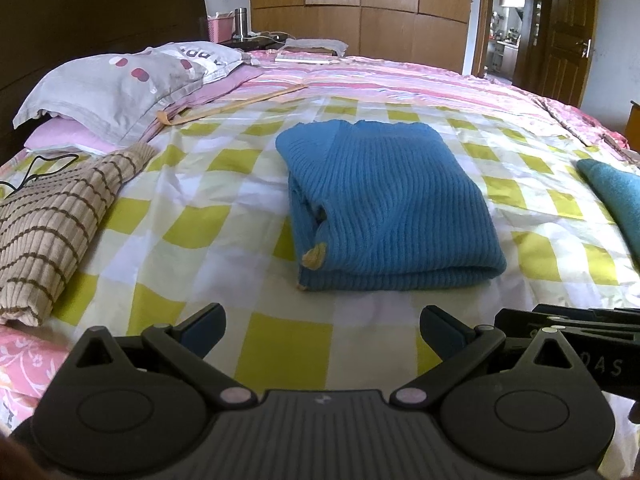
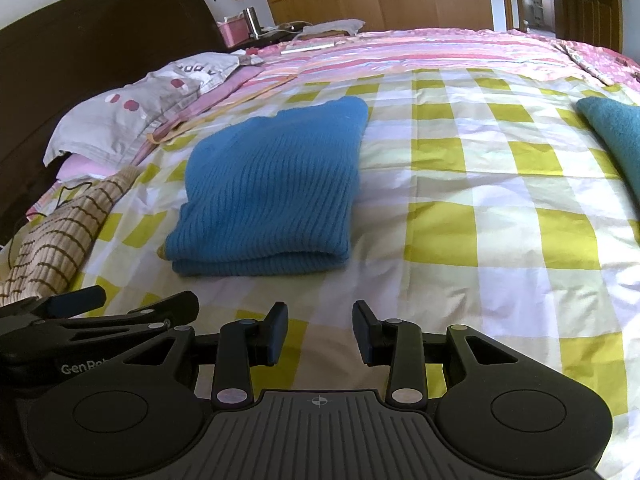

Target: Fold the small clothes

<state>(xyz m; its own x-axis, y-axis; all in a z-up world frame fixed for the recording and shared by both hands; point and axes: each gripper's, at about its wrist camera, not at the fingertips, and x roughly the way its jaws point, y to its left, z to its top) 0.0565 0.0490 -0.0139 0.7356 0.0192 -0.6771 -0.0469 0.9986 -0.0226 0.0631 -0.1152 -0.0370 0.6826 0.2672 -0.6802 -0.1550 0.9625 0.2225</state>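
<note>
Nearest the cameras, the left gripper [image 1: 322, 330] is held with its jaws spread wide and nothing between them, just above the yellow-and-white checked sheet [image 1: 248, 216]; the right gripper [image 2: 320, 332] is likewise empty, its jaws parted less widely, and it is seen just beside the left one. Ahead of both, apart from the fingertips, the blue ribbed sweater [image 1: 388, 208] is laid folded into a compact rectangle on the sheet, its doubled edge turned toward the grippers and a small yellow trim shown at its near left corner. To the left, a beige garment with brown stripes [image 1: 52, 224] is spread near the bed's edge, with a thin black cable [image 1: 36, 172] beside it. At the right edge, part of a teal cloth [image 1: 616, 196] is seen. Farther back, a grey pillow [image 1: 116, 88] is rested by the dark headboard [image 1: 100, 12], a pink striped quilt [image 1: 400, 80] is spread beyond the sheet, and wooden wardrobes [image 1: 360, 4] are seen behind.
</note>
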